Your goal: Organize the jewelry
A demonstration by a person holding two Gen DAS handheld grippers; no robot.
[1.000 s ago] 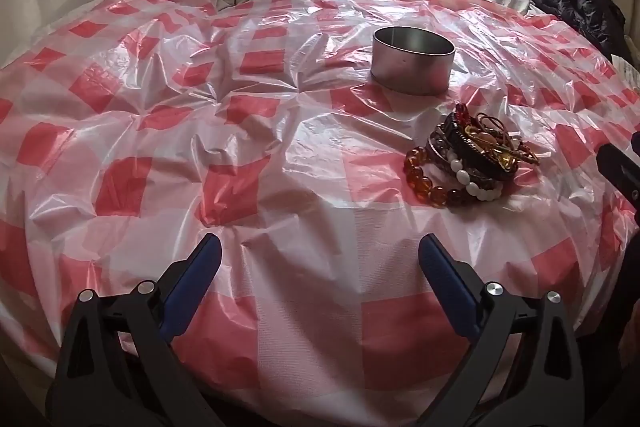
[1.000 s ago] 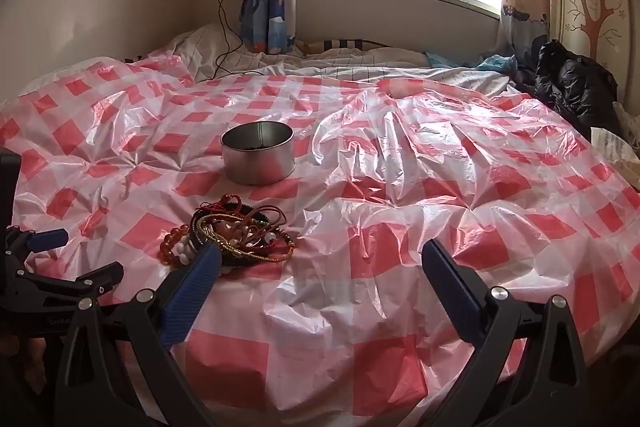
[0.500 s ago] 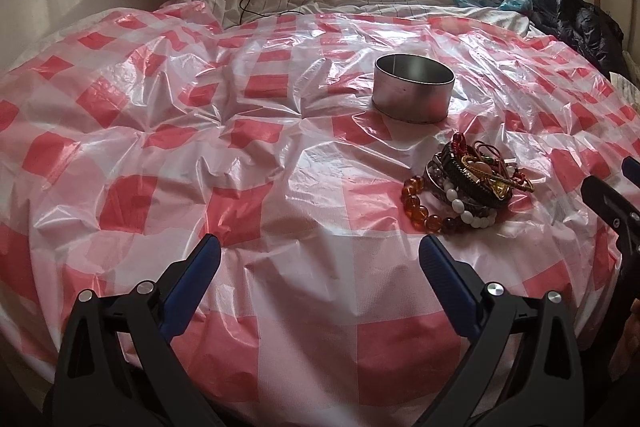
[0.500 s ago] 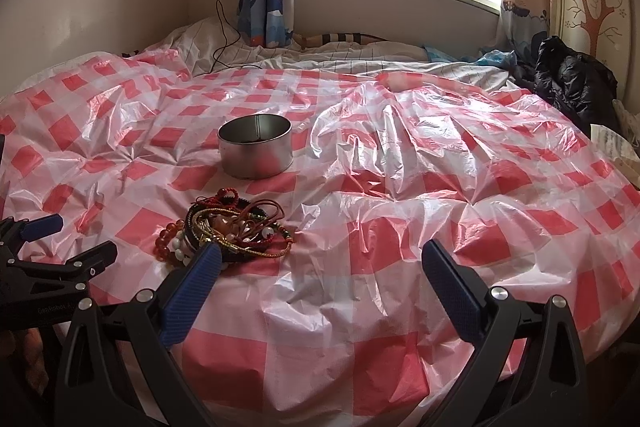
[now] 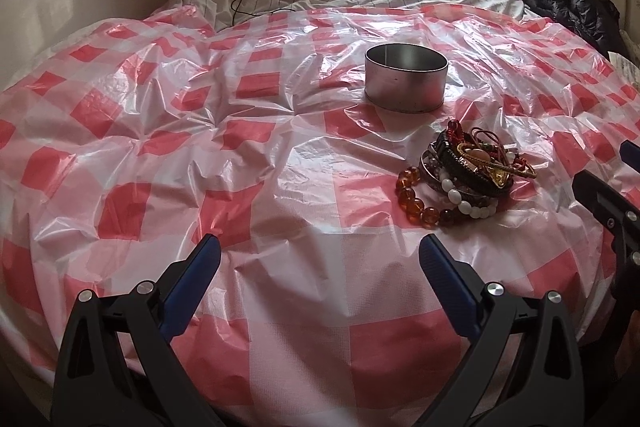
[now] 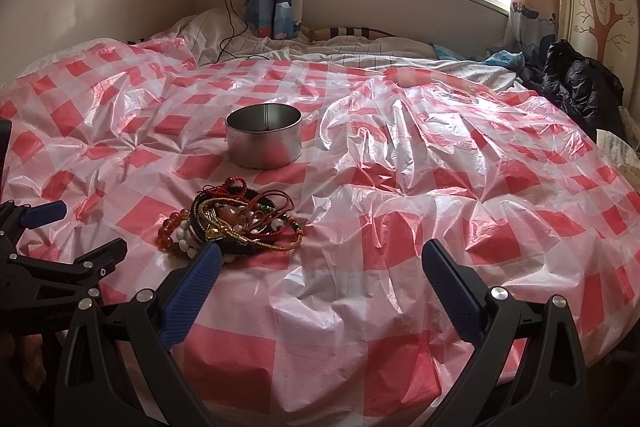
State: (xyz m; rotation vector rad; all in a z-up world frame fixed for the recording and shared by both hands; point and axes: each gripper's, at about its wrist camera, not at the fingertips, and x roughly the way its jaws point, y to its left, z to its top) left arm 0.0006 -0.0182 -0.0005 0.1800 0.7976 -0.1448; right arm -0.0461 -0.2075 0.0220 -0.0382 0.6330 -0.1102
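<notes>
Left wrist view: left gripper wide open, empty. Right gripper same. Bracelet pile beside tin, untouched. Step: approach. Next: pinch single bracelet free.

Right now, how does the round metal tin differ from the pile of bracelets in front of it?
The metal tin is one plain silver cylinder standing upright with its top open; the pile of bracelets is a tangle of many pieces: amber beads, white beads, red cords, gold bands. The tin stands taller and farther from the grippers; the pile lies low and nearer. Both rest apart on the checked plastic sheet, untouched.
</notes>
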